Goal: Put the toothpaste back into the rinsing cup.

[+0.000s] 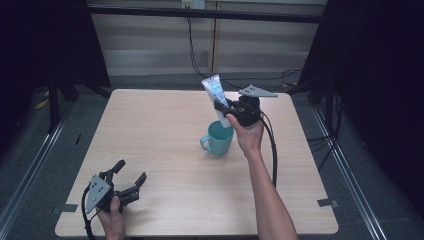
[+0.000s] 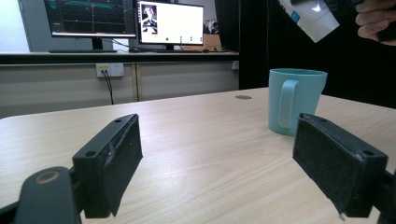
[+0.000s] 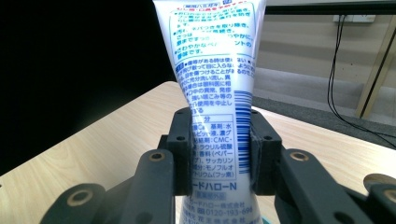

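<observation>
Left gripper (image 1: 131, 176) is resting on the near left corner of the table (image 1: 150, 125), held in the person's left hand (image 1: 114, 220), and its jaws are standing wide apart with nothing between them. In the left gripper view its two black padded jaws are framing bare wood, and the teal mug (image 2: 295, 100) is sitting ahead of them and a little to the right, handle turned toward the camera, well apart from both pads. Far beyond that gripper, two monitors (image 2: 126, 21) are glowing on a long counter.

Moving rightward, the teal mug (image 1: 218, 138) is standing upright near the middle of the table, directly below the right gripper (image 1: 223, 109).

Right gripper, carried in the person's right hand (image 1: 248, 135), is hovering above the mug with its jaws clamped on a white toothpaste tube (image 1: 216, 97). In the right gripper view the pads are pressing both sides of the toothpaste tube (image 3: 217, 93) across its printed back. The tube is tilting up and away to the left from that gripper, its lower end hanging just over the mug's mouth. A black cable (image 1: 272, 150) is trailing from this gripper down along the forearm.
</observation>
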Tool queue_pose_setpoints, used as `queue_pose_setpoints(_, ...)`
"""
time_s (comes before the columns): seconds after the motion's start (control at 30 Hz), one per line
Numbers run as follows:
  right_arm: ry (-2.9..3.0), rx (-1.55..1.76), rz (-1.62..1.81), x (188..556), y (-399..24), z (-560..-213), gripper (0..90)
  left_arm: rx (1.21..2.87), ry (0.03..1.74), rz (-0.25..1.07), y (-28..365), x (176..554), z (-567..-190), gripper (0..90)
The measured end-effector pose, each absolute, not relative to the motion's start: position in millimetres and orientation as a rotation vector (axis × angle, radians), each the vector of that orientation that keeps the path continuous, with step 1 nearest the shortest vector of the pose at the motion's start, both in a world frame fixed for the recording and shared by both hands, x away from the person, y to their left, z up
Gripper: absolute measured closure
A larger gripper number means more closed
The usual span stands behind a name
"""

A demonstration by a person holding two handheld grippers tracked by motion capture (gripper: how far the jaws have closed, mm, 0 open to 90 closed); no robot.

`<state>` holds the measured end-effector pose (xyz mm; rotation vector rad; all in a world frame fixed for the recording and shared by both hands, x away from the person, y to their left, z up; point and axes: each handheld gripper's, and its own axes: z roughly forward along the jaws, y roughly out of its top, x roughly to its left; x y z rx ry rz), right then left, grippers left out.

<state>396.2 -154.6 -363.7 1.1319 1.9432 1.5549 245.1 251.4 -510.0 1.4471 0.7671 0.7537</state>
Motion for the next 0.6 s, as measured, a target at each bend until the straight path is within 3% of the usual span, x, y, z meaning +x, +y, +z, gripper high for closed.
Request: queue_pose_setpoints(0.6, 2.004, 1.193, 1.490, 407, -147, -395, 67.2, 1.450, 0.766, 0.755, 251, 245, -510, 15.5)
